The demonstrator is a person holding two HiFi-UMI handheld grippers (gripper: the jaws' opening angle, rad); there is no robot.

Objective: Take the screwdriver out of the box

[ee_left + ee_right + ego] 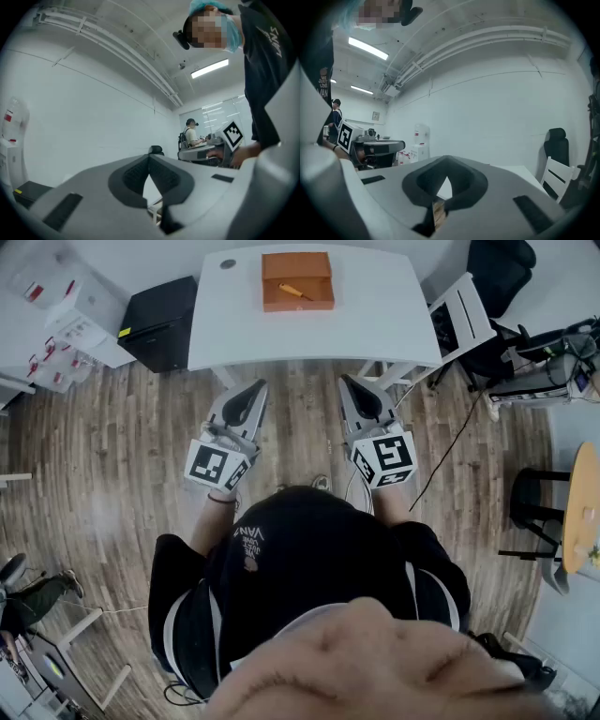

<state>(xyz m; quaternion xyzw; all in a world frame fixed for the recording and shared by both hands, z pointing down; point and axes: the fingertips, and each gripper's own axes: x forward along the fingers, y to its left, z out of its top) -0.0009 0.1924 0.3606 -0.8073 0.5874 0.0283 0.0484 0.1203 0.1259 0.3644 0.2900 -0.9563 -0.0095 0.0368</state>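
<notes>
An open orange box (297,280) sits at the far middle of the white table (375,324). A screwdriver (293,291) with an orange handle lies inside it. I hold both grippers side by side over the wooden floor, short of the table's near edge and pointing toward it. My left gripper (256,388) is shut with nothing between its jaws, which also meet in the left gripper view (149,157). My right gripper (345,382) is likewise shut and empty, as the right gripper view (446,160) shows. Neither gripper view shows the box.
A black cabinet (159,322) stands at the table's left end and a white chair (461,320) at its right end. White shelving (75,320) is further left. A round wooden table (581,512) and cables are on the right. Another person (190,136) stands in the background.
</notes>
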